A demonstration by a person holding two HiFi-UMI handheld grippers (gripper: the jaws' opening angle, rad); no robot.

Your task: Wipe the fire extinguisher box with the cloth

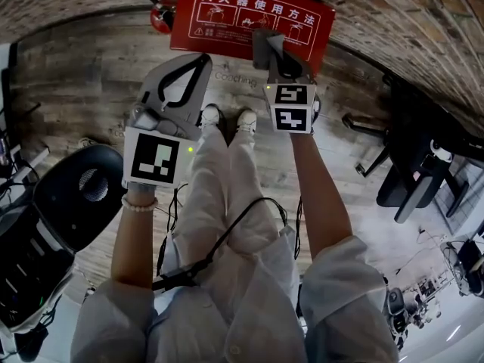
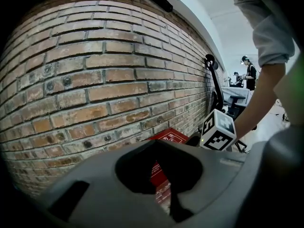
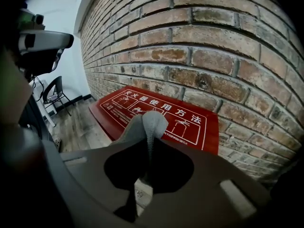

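A person stands on a wooden floor (image 1: 91,74) and looks down at their own white shoes (image 1: 210,116). Right in front of the shoes, up against the brick wall (image 1: 393,21), is the red fire extinguisher box (image 1: 249,13). Its top has white writing and little drawings on it. The right gripper (image 3: 148,139) is pinching a grey cloth (image 3: 151,120). The cloth is folded, and a rounded bit of it sticks out past the tips. In the head view the cloth sits over the front edge of the box, close to the middle. I cannot tell if the cloth is touching the red top. The left gripper (image 1: 203,60) is held up just to the left of the right one, near the front left corner of the box. Its two jaws are pressed together and there is nothing between them. In the left gripper view you can see a small part of the red box through the hole in the gripper, with the bricks behind it. A black chair (image 1: 408,180) stands on the floor off to the right, well apart from the box.
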